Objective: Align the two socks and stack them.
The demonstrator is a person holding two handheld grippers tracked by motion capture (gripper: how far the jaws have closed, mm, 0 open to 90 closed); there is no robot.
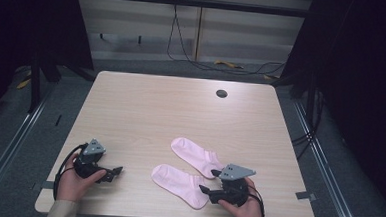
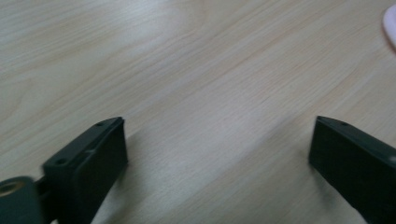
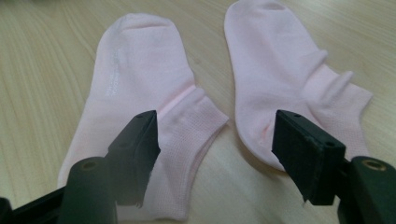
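Two pink ankle socks lie flat on the light wood counter [image 1: 146, 111], near its front edge and right of centre. The near sock [image 1: 179, 185] and the far sock [image 1: 197, 157] lie side by side at much the same slant, toes to the upper left and cuffs to the lower right, close together but with a strip of bare wood between them.

Right gripper [image 1: 210, 182] sits low at the cuff ends, held by the right hand [image 1: 245, 211] at the counter's front edge. Jaws stand wide apart — nothing pinched between them. In the right gripper view the right gripper [image 3: 217, 140] straddles the gap between the socks: one jaw is over the ribbed cuff of the near sock [image 3: 135, 93], the other over the heel edge of the far sock [image 3: 275, 79]. Whether either jaw tip touches fabric I cannot tell.

Left gripper [image 1: 115, 172] is at the front left of the counter, well apart from the socks, in the left hand [image 1: 74, 182], pointing right toward them. In the left gripper view the left gripper [image 2: 217, 140] has its jaws wide open over bare wood — empty, with a sliver of pink sock at the top right corner.

A dark round hole [image 1: 222, 94] sits near the counter's far edge.
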